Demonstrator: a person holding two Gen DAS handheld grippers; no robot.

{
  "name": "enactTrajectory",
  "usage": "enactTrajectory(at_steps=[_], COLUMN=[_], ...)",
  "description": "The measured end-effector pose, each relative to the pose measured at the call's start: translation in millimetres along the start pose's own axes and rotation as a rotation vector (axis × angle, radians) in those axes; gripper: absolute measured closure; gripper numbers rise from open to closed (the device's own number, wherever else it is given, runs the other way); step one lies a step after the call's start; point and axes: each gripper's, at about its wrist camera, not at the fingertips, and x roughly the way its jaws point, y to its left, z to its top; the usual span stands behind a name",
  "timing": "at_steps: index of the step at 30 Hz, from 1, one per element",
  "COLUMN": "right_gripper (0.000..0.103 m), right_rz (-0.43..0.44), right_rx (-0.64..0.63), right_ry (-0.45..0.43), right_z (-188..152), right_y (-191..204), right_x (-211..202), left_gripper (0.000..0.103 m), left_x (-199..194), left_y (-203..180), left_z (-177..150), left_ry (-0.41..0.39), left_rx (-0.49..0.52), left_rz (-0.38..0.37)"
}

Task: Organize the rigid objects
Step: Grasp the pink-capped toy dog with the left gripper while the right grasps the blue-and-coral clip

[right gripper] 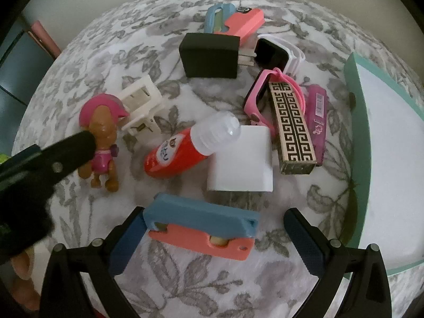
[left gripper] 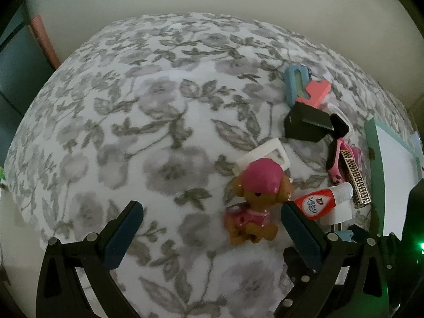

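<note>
Between the spread fingers of the left claw stands a glossy plastic puppy figurine; the right claw, equally open, frames a blue-and-coral block on floral fabric.

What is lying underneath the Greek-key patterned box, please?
The patterned box rests on a pink smartwatch, whose strap loops behind it, with a magenta case alongside. Whatever lies directly beneath its middle is covered.
</note>
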Motion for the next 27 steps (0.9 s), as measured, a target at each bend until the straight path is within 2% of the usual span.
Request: enactTrajectory(at_steps=[11, 17, 18, 19, 20, 22, 24, 26, 27], right_gripper=[0.000, 0.000, 0.000, 0.000, 0.000, 0.000, 0.000, 0.001, 0.004], right_rz=[-0.052, -0.020, -0.016, -0.010, -0.003, 0.005, 0.010, 0.019, 0.026], right_rx=[-0.047, -0.032, -0.034, -0.033, -0.033, -0.034, -0.033, -0.029, -0.029], right_ry=[-0.030, -0.034, -0.033, -0.034, -0.038, -0.044, -0.046, -0.061, -0.067], right_z=[-7, -8, -8, -5, -5, -6, -8, -10, -10], right_y=[12, 8, 8, 6, 6, 6, 7, 5, 5], right_x=[10, 2, 3, 1, 1, -1, -3, -7, -9], left_gripper=[0.000, 0.004, 0.008, 0.020, 0.026, 0.028, 0.040, 0.062, 0.063], left_x=[22, 21, 21, 23, 24, 25, 26, 26, 27], left_y=[-8, -12, -14, -16, -17, -19, -22, -23, -24], left_z=[-4, -4, -4, -5, -5, -5, -6, -6, -6], left_ry=[0.029, 0.018, 0.020, 0.027, 0.036, 0.047, 0.047, 0.057, 0.065], left_rx=[0.019, 0.034, 0.038, 0.043, 0.046, 0.049, 0.057, 0.054, 0.051], left_rz=[-0.028, -0.045, -0.048, -0.052, -0.057, -0.065, -0.072, -0.083, -0.083])
